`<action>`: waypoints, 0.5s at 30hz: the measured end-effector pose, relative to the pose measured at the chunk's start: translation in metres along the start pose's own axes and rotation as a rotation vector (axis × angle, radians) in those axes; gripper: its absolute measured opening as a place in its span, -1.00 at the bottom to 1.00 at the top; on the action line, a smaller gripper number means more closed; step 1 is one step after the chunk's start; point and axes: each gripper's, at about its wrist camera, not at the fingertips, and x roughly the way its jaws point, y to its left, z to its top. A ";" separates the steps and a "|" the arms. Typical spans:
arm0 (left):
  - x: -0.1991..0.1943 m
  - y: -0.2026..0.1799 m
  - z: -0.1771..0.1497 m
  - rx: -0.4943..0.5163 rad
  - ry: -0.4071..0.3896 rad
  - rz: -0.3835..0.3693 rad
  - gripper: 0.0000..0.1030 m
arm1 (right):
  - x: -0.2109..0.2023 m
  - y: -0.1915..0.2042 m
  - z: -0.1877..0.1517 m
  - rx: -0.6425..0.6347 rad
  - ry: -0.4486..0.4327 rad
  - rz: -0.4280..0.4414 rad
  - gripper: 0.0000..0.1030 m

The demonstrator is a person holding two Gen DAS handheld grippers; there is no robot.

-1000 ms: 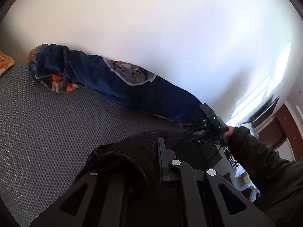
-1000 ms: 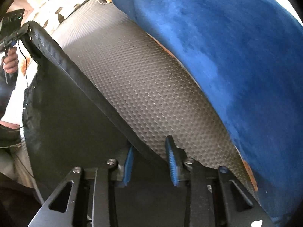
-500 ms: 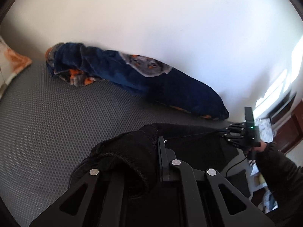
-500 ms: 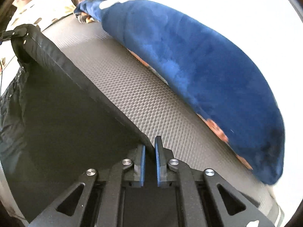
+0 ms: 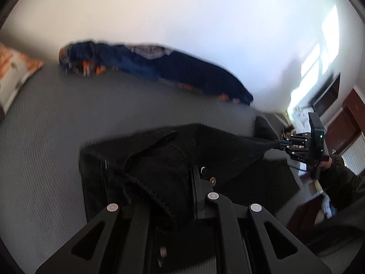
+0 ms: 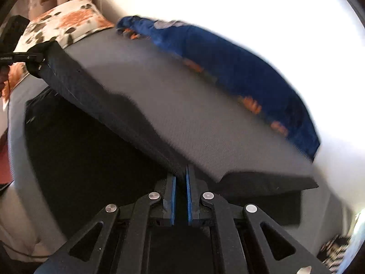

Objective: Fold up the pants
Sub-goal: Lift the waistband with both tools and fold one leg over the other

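Note:
Black pants [image 5: 228, 146] hang stretched between my two grippers above a grey mattress [image 5: 45, 137]. My left gripper [image 5: 180, 180] is shut on a bunched end of the pants, and the cloth hides its left finger. In the left wrist view my right gripper [image 5: 284, 143] pinches the far end of the same edge. The right wrist view shows my right gripper [image 6: 181, 175] shut on the pants' edge [image 6: 109, 105] between its blue pads [image 6: 173, 194]. That edge runs taut up to my left gripper [image 6: 34, 57] at far left. The rest of the pants [image 6: 91, 159] hangs dark below.
A rolled blue fleece blanket [image 5: 171, 73] with orange patches lies along the white wall [image 5: 205, 11] at the mattress's far side. A pillow [image 6: 66, 22] with an orange and brown print sits at one end. A person's dark sleeve [image 5: 342, 182] and room furniture show at right.
My right gripper has shut on the pants' edge and risen. Both grippers have swept across the mattress, and the edge now runs taut between them with more cloth lifted.

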 end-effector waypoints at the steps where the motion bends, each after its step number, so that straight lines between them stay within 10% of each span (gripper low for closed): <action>1: 0.000 0.002 -0.011 -0.008 0.016 0.000 -0.78 | 0.000 0.008 -0.009 0.007 0.012 0.012 -0.90; 8: 0.012 0.016 -0.068 -0.056 0.150 0.067 -0.56 | 0.017 0.056 -0.069 0.003 0.103 0.060 -0.89; 15: -0.004 0.011 -0.080 -0.063 0.188 0.161 0.10 | 0.039 0.071 -0.081 -0.009 0.143 0.033 -0.89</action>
